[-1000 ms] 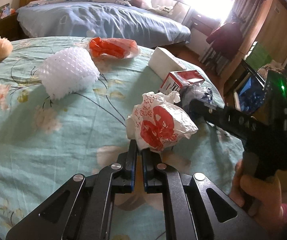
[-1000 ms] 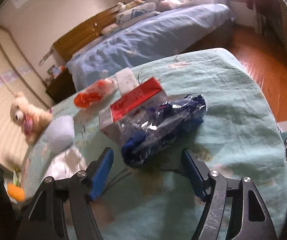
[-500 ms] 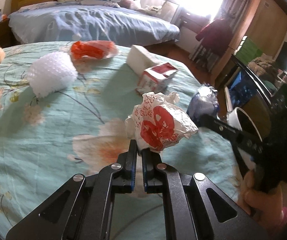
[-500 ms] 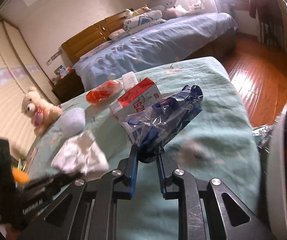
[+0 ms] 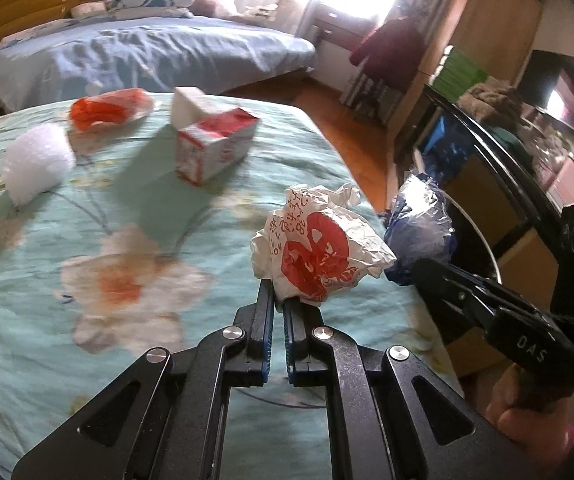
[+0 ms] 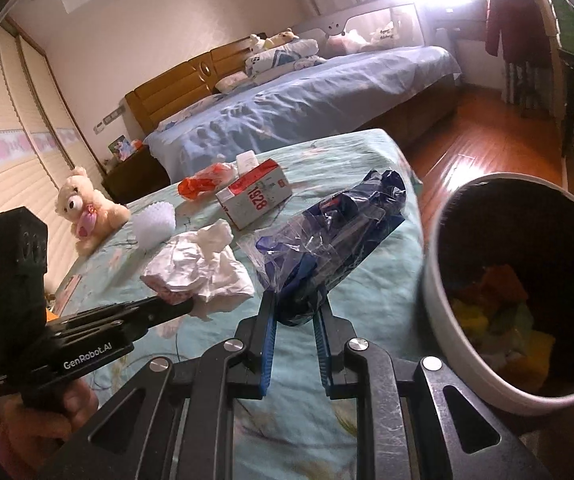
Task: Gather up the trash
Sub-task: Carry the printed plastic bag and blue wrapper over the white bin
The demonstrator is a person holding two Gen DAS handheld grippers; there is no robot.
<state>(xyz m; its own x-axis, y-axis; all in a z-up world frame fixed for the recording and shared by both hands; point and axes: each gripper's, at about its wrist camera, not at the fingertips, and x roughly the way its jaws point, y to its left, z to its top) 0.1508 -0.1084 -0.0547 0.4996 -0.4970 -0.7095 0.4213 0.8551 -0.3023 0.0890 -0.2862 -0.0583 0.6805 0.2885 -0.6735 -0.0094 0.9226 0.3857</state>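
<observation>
Left gripper (image 5: 279,304) jaws pinch crumpled wrapper (image 5: 319,252) (red print); blue bag (image 5: 423,236) beside

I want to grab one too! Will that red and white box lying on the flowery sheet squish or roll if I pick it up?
The red and white cardboard box probably won't roll: it has flat sides and lies on one. It looks fairly stiff, its edges straight, unlike the crumpled white and red paper wrapper in the left gripper. Its end looks opened, so it's likely empty, light, and might dent under a hard squeeze.

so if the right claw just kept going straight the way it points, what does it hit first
Apart from the blue plastic wrapper it already holds, probably the red and white carton ahead on the bed cover; depth is unclear.
</observation>
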